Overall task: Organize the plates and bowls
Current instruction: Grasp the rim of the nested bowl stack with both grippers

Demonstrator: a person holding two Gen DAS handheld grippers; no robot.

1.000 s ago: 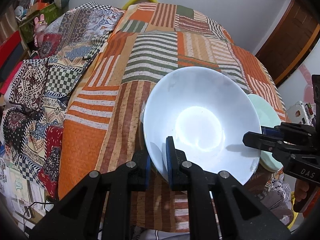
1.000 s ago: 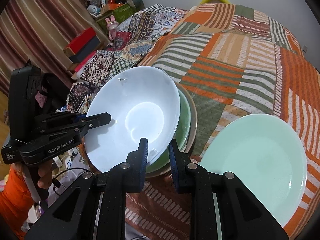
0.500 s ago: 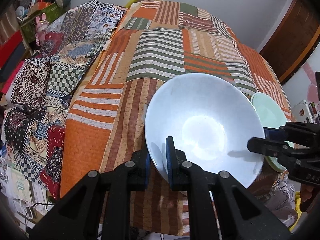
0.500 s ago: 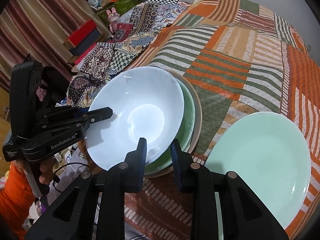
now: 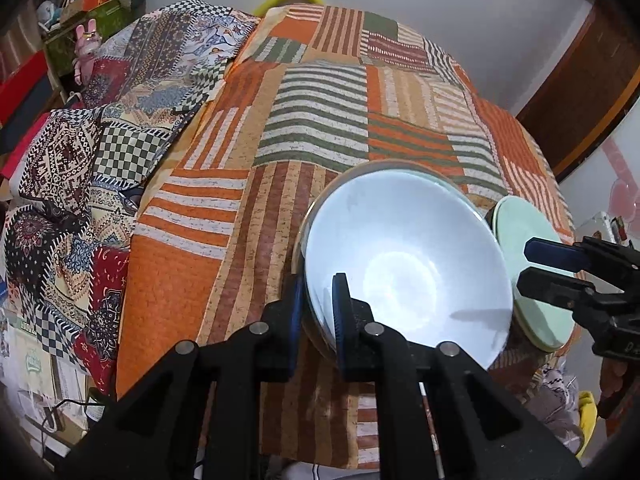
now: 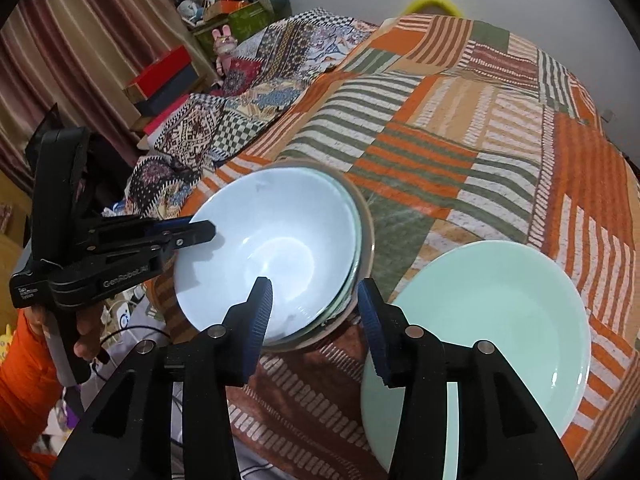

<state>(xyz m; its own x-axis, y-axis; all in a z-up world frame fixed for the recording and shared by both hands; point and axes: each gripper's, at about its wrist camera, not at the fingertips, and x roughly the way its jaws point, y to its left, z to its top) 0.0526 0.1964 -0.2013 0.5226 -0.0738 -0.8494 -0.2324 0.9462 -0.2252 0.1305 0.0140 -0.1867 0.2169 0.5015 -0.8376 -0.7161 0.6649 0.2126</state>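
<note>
A glossy pale-blue round bowl with a deep, smooth well and a bright glare at its bottom sits nested on a short stack of other bowls, whose greenish and tan rims show just outside its far edge. The stack stands near the front edge of the counter, which is draped in a coarse woven patchwork cloth of orange, olive, tan and cream striped squares. Just beside the stack, to its right, lies a shallow mint-green round plate, matt-glazed with a gently raised rim; the two are close, though whether they touch cannot be told.

The left gripper, black plastic with ribbed blue pads, is clamped on the near-left rim of the pale-blue bowl, one pad inside the wall and one outside. The right gripper has just been opening: its blue pads stand apart on either side of the stack's near rim, pressing on nothing.

A hand with an orange sleeve holds the left gripper's handle. A second patterned quilt, checked and floral, lies rumpled off the counter's left.
</note>
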